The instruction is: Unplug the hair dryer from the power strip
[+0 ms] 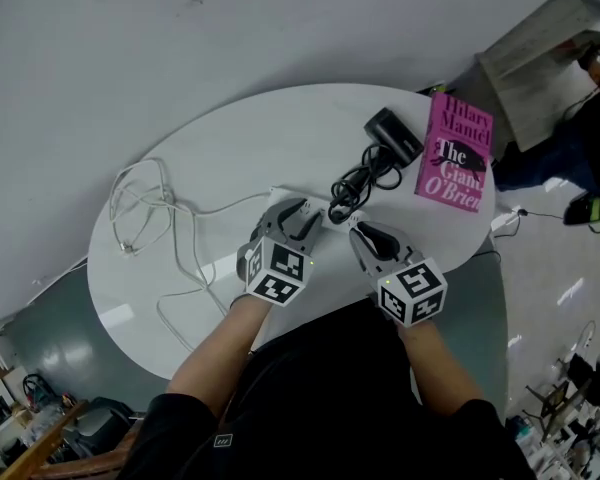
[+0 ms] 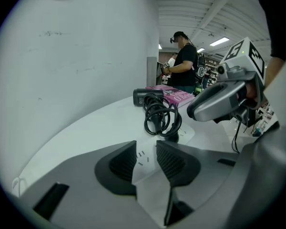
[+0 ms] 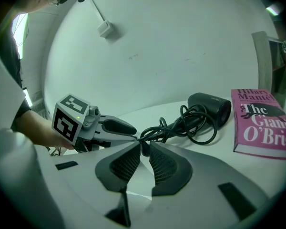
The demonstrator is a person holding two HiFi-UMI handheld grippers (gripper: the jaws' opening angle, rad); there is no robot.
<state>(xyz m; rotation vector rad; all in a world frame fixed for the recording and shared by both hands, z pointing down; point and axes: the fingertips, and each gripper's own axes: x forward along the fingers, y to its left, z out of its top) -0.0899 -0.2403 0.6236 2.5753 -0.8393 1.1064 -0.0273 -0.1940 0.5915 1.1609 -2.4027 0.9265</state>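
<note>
Hair dryer [image 1: 393,134] flat; barrel axis diag, far end twd book [image 1: 456,154].

A pink book [image 1: 455,153] lies flat on the round white table [image 1: 280,133].

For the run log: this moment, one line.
left tool open over power strip | right tool shut near plug | hair dryer plugged in

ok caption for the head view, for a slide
Left gripper open over the power strip, right gripper shut beside the dryer plug.
</note>
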